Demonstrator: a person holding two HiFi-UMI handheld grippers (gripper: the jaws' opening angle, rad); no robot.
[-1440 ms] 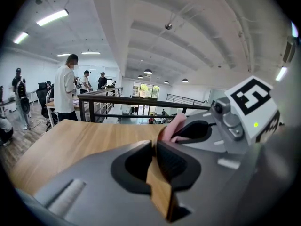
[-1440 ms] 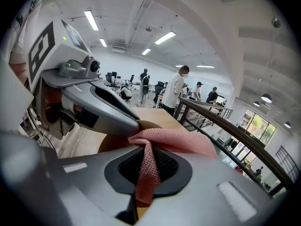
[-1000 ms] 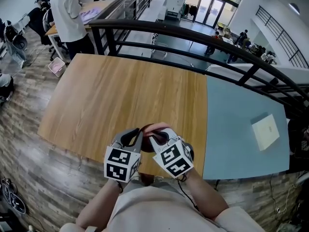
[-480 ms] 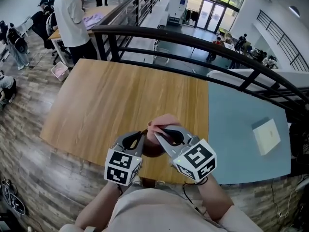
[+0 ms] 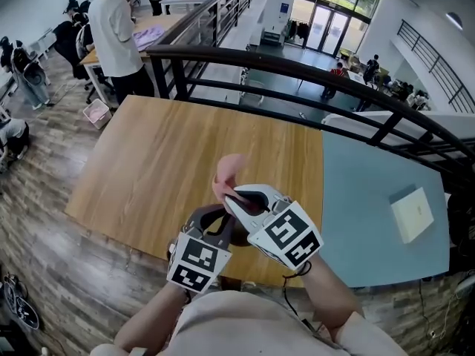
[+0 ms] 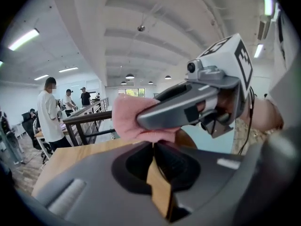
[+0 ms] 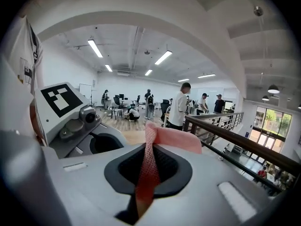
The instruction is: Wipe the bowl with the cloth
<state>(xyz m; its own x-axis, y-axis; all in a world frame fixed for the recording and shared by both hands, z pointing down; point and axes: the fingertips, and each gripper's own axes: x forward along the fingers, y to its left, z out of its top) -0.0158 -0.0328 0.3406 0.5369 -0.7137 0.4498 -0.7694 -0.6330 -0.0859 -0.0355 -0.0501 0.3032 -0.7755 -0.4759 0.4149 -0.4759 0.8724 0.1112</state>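
My right gripper (image 5: pixel 232 197) is shut on a pink cloth (image 5: pixel 227 170), which sticks up past its jaws above the near edge of the wooden table (image 5: pixel 163 154). In the right gripper view the cloth (image 7: pixel 178 138) is pinched between the jaws and flops to the right. My left gripper (image 5: pixel 220 221), just below and left of the right one, is shut on the thin rim of a dark brown bowl (image 6: pixel 160 192). Its jaws have just eased open slightly, with the rim still between them. In the left gripper view the cloth (image 6: pixel 126 117) lies over the bowl's edge (image 6: pixel 190 138).
A blue-grey table (image 5: pixel 371 191) adjoins the wooden one on the right and carries a white square pad (image 5: pixel 412 212). A black railing (image 5: pixel 297 69) runs behind both tables. A person in white (image 5: pixel 119 28) stands at the back left, beside other desks.
Both grippers have risen with the bowl and the cloth. The cloth now stands higher and further left in the head view, and the left gripper has rolled.
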